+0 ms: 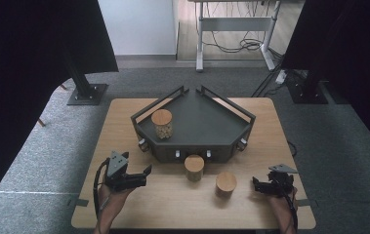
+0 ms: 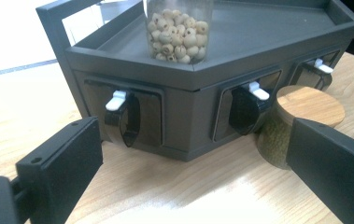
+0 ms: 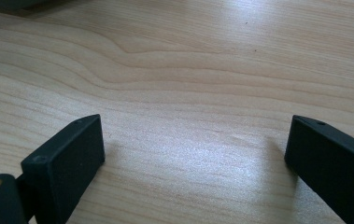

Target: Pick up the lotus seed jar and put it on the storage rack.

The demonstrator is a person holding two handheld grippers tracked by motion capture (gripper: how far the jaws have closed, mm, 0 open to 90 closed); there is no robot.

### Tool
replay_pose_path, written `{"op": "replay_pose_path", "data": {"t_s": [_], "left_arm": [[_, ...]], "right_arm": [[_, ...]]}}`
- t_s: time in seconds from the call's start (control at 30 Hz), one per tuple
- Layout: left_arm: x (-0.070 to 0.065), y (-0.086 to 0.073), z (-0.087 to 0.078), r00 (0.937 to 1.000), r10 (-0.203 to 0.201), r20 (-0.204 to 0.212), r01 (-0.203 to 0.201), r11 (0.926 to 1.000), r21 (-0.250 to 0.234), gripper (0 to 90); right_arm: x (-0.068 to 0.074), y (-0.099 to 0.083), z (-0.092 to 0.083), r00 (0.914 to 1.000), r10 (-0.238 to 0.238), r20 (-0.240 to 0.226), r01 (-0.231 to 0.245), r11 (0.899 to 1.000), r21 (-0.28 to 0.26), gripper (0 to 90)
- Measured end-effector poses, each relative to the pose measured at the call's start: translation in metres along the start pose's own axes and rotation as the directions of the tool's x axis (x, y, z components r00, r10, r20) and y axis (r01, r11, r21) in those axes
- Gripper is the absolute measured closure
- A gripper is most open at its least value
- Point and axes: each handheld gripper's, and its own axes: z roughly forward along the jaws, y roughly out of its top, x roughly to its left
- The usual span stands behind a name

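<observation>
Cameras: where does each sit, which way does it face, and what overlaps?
High view: above the person's side, looking down on the table; forearms, left tool, right tool.
Left gripper view: on the left tool, facing the rack; jaws apart.
Right gripper view: on the right tool, facing tabletop; jaws apart.
Shared: rack, bean jar, green jar.

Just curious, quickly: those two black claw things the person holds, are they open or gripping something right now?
Left gripper: open, holding nothing.
Right gripper: open, holding nothing.
</observation>
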Motion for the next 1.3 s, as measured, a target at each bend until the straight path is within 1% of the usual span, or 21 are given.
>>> {"op": "replay_pose_path", "data": {"t_s": [0.53, 0.83, 1.0, 1.3], "left_arm": [[0.002, -0.018, -0.002, 0.9997, -0.023, -0.001, 0.023, 0.9993, 0.028, 3.6], [0.002, -0.025, -0.004, 0.9996, -0.028, -0.002, 0.028, 0.9989, 0.037, 3.6], [0.001, -0.028, -0.004, 0.9997, -0.023, -0.005, 0.023, 0.9987, 0.046, 3.6], [0.001, -0.034, -0.004, 0.9994, -0.035, 0.001, 0.035, 0.9978, 0.056, 3.6]], "right_arm": [[0.001, 0.0, 0.0, 1.0, 0.0, 0.001, 0.0, 1.0, 0.0, 4.1], [0.001, 0.0, 0.0, 1.0, 0.001, 0.002, -0.001, 1.0, 0.0, 4.1], [0.001, 0.0, 0.0, 1.0, 0.001, 0.002, -0.001, 1.0, 0.0, 4.1], [0.001, 0.0, -0.001, 1.0, 0.002, 0.002, -0.002, 1.0, 0.001, 4.1]]}}
